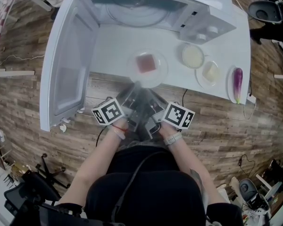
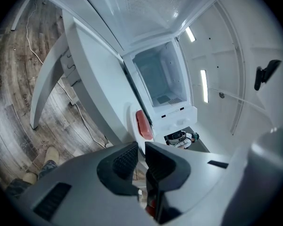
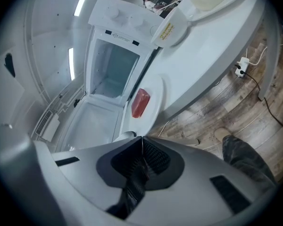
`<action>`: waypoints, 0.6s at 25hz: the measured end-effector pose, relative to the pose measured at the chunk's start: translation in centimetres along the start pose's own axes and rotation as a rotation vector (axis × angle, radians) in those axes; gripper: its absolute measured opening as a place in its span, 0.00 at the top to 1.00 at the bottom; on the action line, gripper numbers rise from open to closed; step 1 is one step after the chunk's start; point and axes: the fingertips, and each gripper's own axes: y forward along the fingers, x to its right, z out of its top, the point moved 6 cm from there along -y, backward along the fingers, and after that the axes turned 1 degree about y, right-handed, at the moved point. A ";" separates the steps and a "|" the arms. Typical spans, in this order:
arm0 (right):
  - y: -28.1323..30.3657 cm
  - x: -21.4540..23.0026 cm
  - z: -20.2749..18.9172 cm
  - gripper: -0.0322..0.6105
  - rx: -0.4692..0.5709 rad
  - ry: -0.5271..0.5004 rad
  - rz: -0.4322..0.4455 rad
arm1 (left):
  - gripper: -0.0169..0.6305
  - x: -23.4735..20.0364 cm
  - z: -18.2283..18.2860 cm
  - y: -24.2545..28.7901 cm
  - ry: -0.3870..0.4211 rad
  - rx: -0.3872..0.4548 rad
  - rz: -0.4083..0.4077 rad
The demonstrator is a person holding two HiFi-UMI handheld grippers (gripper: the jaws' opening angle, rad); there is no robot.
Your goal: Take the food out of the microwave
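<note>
Left gripper [image 2: 140, 157]: fingers narrow, clamped on plate [image 1: 132, 70] rim | right gripper [image 3: 142, 149]: same grip | red food slab [image 1: 146, 63] on it, mid-frame, counter [image 1: 112, 45]

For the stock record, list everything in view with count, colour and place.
white microwave oven: one, white, back of the table, door open to the left
clear round glass plate: one, clear, on the table in front of the microwave
reddish-brown square slab of food: one, on the plate
round bowl with cream contents: one, right of the plate
small dish with pale yellow contents: one, right of the bowl
purple aubergine: one, at the table's right end
white table: one, on wooden floor
left tongs: one, grey, gripping the plate's near rim
right tongs: one, grey, gripping the same rim
</note>
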 end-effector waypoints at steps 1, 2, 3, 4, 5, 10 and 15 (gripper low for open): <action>0.0 0.0 0.1 0.91 -0.001 -0.001 -0.001 | 0.89 0.0 0.1 0.1 0.000 -0.001 -0.002; 0.1 0.0 0.1 0.91 -0.002 -0.002 -0.001 | 0.89 0.0 0.1 0.1 -0.002 -0.003 -0.004; 0.1 0.0 0.1 0.91 -0.003 -0.003 -0.002 | 0.89 0.1 0.1 0.2 -0.004 -0.005 -0.007; 0.1 0.0 0.2 0.91 -0.002 -0.003 -0.003 | 0.89 0.2 0.2 0.2 -0.005 -0.008 -0.009; 0.1 0.0 0.2 0.91 0.000 -0.001 -0.005 | 0.89 0.3 0.2 0.3 -0.004 -0.011 -0.011; 0.3 0.0 0.6 0.91 0.009 0.011 -0.009 | 0.89 0.3 0.2 0.8 0.004 -0.033 -0.024; 0.4 0.0 0.8 0.91 0.011 0.024 -0.007 | 0.89 0.7 0.0 0.8 0.003 -0.047 -0.045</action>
